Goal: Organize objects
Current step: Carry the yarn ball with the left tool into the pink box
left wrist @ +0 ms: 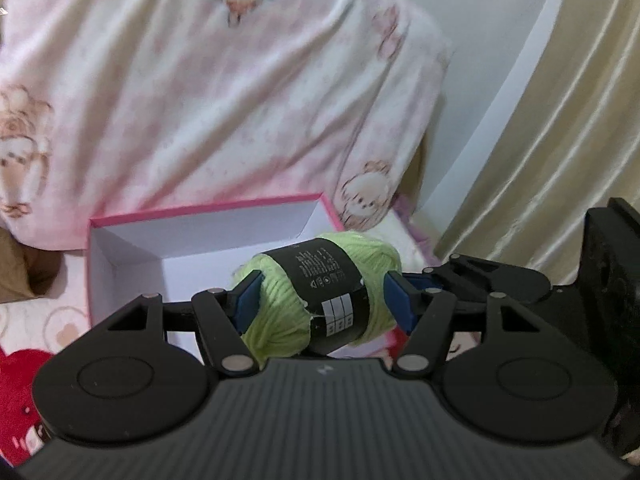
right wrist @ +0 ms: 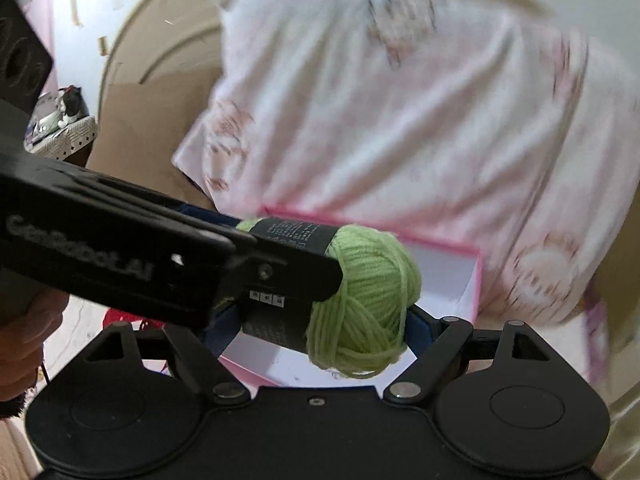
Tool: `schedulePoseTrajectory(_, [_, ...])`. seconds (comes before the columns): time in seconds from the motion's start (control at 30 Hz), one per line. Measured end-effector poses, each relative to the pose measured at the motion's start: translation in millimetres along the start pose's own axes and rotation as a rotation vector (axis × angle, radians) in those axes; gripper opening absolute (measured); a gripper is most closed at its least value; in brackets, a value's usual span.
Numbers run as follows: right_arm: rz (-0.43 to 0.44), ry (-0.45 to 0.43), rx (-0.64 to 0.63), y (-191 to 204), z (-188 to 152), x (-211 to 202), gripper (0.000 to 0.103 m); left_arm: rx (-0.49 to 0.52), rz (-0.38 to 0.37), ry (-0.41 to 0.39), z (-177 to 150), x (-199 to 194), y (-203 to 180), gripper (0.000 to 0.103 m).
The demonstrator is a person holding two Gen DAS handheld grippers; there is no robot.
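Above the open pink box (left wrist: pixel 120 248), a ball of green yarn (left wrist: pixel 320 296) with a black label (left wrist: pixel 324 280) is held up in the air. It is pinched between the blue pads (left wrist: pixel 249 300) of the left gripper (left wrist: pixel 322 302). The right gripper (right wrist: pixel 320 320) is also closed on the same yarn (right wrist: pixel 360 304), from a crossing angle. A pink patterned pillow (left wrist: pixel 200 100) is seen behind the box.

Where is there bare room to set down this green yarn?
The white floor of the pink-rimmed box lies bare from its left wall to its back wall, under and behind the yarn skein. Behind the box, the pink bedding crowds right up to its rim. Both grippers' jaws cluster around the skein.
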State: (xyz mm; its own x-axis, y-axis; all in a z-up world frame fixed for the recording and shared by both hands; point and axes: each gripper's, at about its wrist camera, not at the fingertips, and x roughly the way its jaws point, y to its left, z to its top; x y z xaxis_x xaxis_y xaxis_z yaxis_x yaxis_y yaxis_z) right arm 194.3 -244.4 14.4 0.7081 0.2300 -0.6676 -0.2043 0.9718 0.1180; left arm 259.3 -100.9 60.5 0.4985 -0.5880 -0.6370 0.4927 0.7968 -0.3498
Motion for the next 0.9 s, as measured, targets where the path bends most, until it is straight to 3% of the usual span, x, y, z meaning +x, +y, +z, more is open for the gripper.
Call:
schedulePoseTrajectory(0.23, [0.049, 0.166, 0.061, -37.0, 8.9, 82.3, 0.086, -0.053, 0.047, 0.122, 8.3, 78.4, 37.7, 0.063])
schedulePoseTrajectory(0.57, [-0.096, 0.333, -0.083, -39.5, 15.9, 142.2, 0.086, -0.18, -0.021, 0.179, 4.0, 133.3, 80.4, 0.062])
schedulePoseTrajectory(0.7, [-0.142, 0.358, -0.179, -36.8, 15.7, 153.7, 0.086, -0.231, -0.033, 0.193, -3.0, 141.8, 90.8, 0.061])
schedulePoseTrajectory(0.8, [-0.126, 0.349, -0.218, -33.6, 10.0, 151.3, 0.086, -0.21, 0.038, 0.22, -8.7, 142.7, 89.0, 0.062])
schedulePoseTrajectory(0.9, [-0.131, 0.325, -0.249, -30.9, 3.2, 151.0, 0.086, -0.204, 0.057, 0.235, -13.9, 142.5, 88.3, 0.064])
